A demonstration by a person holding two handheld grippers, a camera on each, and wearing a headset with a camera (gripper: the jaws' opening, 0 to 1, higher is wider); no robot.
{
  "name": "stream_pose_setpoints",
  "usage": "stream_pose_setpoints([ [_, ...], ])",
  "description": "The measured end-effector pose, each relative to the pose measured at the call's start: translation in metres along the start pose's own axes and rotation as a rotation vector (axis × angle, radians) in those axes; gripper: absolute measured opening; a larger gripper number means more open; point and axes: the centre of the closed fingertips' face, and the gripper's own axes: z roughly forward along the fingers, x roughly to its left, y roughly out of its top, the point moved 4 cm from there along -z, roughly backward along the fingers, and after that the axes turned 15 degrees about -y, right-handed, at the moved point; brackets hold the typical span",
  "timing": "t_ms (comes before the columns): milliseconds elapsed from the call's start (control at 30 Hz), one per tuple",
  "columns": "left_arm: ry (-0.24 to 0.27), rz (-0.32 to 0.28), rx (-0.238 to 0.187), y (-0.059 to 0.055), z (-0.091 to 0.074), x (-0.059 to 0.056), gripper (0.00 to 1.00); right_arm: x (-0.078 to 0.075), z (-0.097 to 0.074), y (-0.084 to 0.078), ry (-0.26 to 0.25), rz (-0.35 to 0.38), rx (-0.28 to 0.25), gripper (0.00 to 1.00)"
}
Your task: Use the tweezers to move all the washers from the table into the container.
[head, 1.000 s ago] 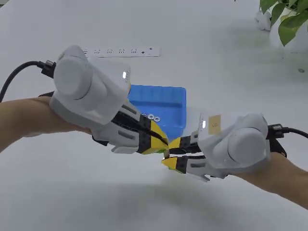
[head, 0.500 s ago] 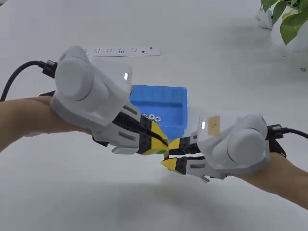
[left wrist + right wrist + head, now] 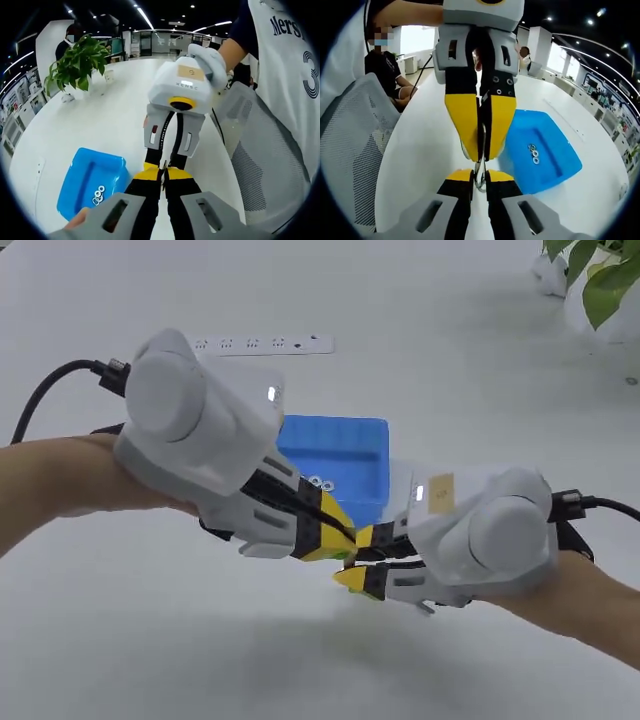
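Left gripper (image 3: 338, 533) and right gripper (image 3: 352, 558) meet tip to tip over desk (image 3: 450, 370), fingers of both clenched on thin metal tweezers (image 3: 480, 167). Likely light, springy, slick; best gripped mid-shank. Three washers (image 3: 320, 483) lie in blue container (image 3: 362, 438) just behind.

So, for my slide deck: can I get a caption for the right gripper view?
Left gripper and right gripper both pinch the tweezers beside a blue container holding three washers.

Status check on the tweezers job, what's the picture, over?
Left gripper and right gripper tip to tip, both shut on the tweezers. Three washers in the container. Nothing in the way.
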Motion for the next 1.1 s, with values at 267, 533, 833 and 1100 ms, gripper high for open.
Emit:
stream_pose_setpoints([
  [267,-0.011,0.0,0.006,0.001,0.003,-0.002,0.07,0.001,-0.001,0.0,-0.003,-0.012,0.0,0.1],
  [533,-0.008,-0.009,0.029,-0.002,-0.004,-0.012,0.07,0.01,-0.006,0.005,0.007,-0.032,-0.002,0.1],
  [833,0.021,0.019,0.024,0.01,-0.021,-0.021,0.07,0.008,-0.013,0.024,-0.012,-0.039,-0.03,0.1],
  [1100,0.04,0.061,0.027,0.023,-0.038,-0.025,0.06,0.001,-0.021,0.045,-0.034,-0.08,-0.053,0.1],
])
